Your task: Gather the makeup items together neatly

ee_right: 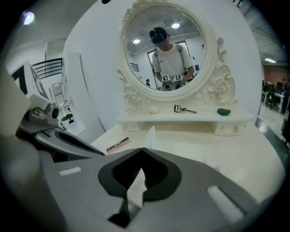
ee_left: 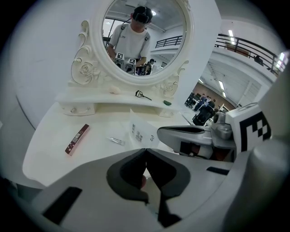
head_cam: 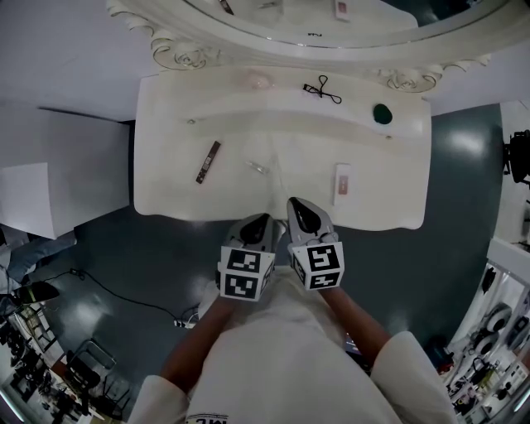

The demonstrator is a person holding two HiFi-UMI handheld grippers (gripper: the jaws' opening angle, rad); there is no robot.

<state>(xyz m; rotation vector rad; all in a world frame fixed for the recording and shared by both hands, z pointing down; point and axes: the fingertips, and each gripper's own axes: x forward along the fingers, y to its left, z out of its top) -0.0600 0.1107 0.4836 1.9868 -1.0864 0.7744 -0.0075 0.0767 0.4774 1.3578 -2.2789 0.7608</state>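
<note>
At the near edge of the dressing table (head_cam: 166, 190), gathering has not begun.
The left gripper (head_cam: 258, 222) and right gripper (head_cam: 298, 205) are closed and empty. The red stick (head_cam: 208, 161), packet (head_cam: 341, 182), eyelash curler (head_cam: 322, 89) and green piece (head_cam: 382, 113) lie well apart. The next move likely needs jaws opened over one item, and the tabletop offers room.

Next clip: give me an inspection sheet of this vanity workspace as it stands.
surface: white vanity table, raised shelf under the mirror.
job's things: dark slim box, small clear item and pink-white packet scattered on the table; eyelash curler, green item and pale puff on the shelf.
clutter: clear printed bag mid-table.
tools: left tool and right tool both shut, nothing seen gripped, side by side at the table's front edge.
cables: dark cable on the floor, left of the person.
surroundings: dark floor; equipment racks on the right.
</note>
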